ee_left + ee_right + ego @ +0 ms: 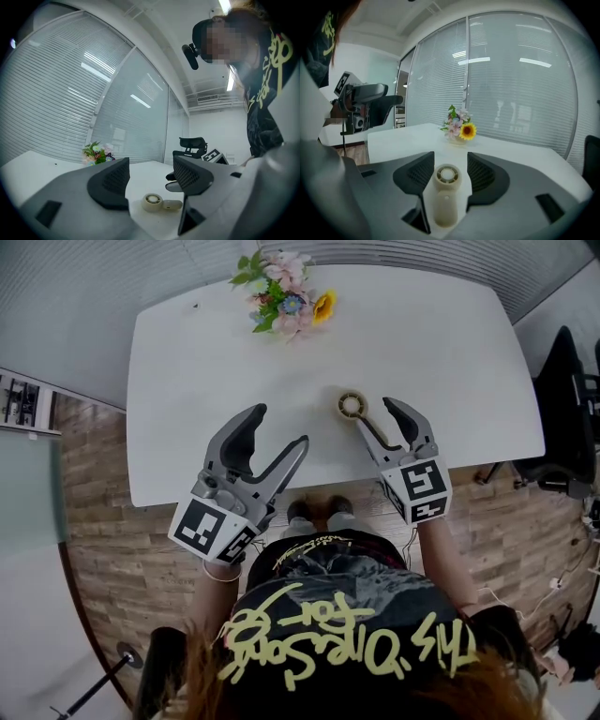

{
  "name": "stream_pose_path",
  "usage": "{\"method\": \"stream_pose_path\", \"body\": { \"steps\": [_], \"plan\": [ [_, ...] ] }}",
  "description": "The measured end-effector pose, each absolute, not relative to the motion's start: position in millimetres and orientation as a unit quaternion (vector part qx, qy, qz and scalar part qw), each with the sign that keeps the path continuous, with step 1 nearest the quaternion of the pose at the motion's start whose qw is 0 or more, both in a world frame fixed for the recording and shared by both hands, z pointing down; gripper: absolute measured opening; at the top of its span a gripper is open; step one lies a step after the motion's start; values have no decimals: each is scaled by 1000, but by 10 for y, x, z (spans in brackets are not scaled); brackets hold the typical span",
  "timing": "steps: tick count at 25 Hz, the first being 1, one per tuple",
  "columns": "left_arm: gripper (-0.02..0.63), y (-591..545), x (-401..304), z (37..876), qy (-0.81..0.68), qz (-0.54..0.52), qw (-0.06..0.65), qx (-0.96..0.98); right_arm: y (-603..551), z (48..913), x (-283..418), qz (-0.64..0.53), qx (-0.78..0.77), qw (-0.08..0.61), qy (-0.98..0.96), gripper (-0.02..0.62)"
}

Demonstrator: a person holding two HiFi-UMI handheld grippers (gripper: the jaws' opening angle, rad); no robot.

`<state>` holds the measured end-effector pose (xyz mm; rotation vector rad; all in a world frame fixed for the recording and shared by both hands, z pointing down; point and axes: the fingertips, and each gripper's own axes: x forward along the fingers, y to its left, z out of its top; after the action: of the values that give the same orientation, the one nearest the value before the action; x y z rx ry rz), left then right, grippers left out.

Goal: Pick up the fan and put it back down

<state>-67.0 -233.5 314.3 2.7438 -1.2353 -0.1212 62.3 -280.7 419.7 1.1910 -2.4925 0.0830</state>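
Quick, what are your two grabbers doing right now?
Left gripper: open, holding nothing.
Right gripper: open, not gripping; the small fan lies on the table by its jaws.

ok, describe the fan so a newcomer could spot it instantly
Start at the white round-cornered table, with the pink-and-yellow flower bunch at its far edge. Nearer the person, right of centre, a small cream plastic handheld fan lies flat between the open right gripper's jaws. It is the table's only other loose thing: a round ringed head on a stubby handle.
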Motion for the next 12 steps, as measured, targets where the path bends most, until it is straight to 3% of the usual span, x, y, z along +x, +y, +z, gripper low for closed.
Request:
{"method": "stream_pose_path", "body": {
  "steps": [12],
  "plan": [
    [281, -2372, -699, 2987, -415, -51, 45, 907, -2812, 3548, 629, -18, 434, 114, -894, 204]
  ]
}}
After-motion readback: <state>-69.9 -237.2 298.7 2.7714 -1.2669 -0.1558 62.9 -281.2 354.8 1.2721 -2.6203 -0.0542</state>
